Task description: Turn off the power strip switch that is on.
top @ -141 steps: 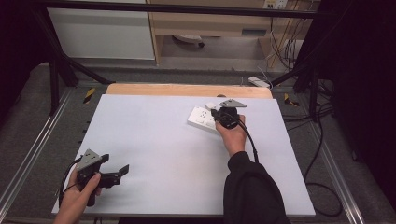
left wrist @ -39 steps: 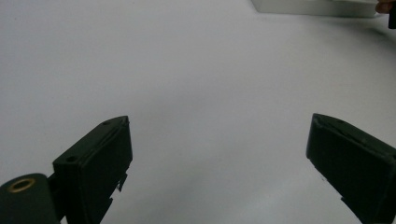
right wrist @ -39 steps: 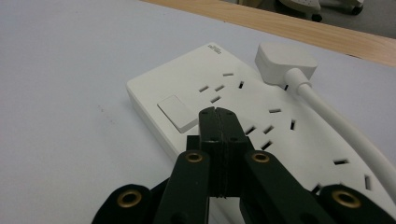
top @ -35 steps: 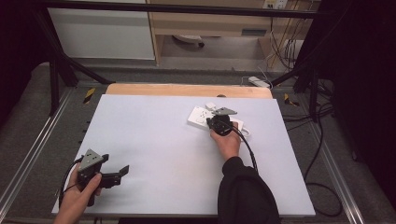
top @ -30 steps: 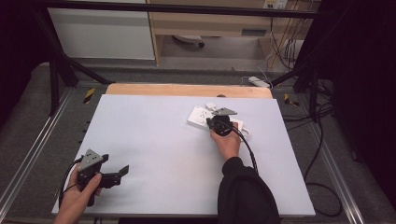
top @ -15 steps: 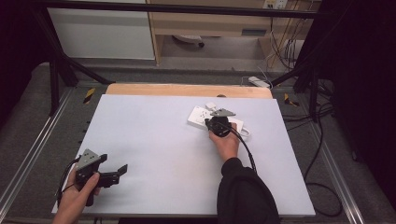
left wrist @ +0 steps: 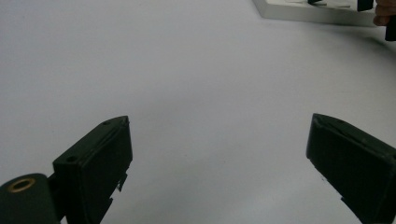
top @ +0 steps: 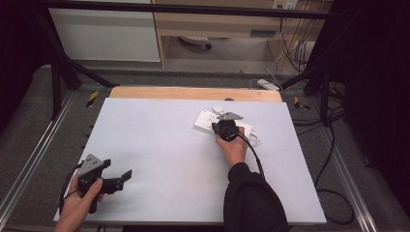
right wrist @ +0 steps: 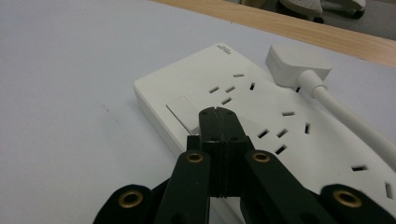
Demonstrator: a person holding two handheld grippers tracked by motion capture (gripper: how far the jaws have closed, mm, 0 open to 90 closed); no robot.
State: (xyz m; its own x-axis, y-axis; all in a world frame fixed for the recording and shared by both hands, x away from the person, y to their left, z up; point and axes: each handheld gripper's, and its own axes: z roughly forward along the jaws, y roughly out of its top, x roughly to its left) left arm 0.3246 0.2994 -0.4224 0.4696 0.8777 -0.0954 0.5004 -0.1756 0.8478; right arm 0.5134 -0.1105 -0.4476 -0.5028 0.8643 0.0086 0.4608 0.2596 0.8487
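The white rectangular plastic power strip (right wrist: pixel 261 116) lies flat, long axis diagonal; the right gripper (right wrist: pixel 218 113), jaws pressed together, touches its switch (right wrist: pixel 183 111). The left gripper (left wrist: pixel 219 154) is spread over bare table (top: pixel 159 145).

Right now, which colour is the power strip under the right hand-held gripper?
White. The power strip shows best in the right gripper view, with the shut right hand-held gripper above its switch.

White power strip (right wrist: pixel 261 116) flat on table (rocker switch at near end), plug beside.

One power strip (right wrist: pixel 261 126), one plug (right wrist: pixel 297 64), two claws (top: pixel 117 183).
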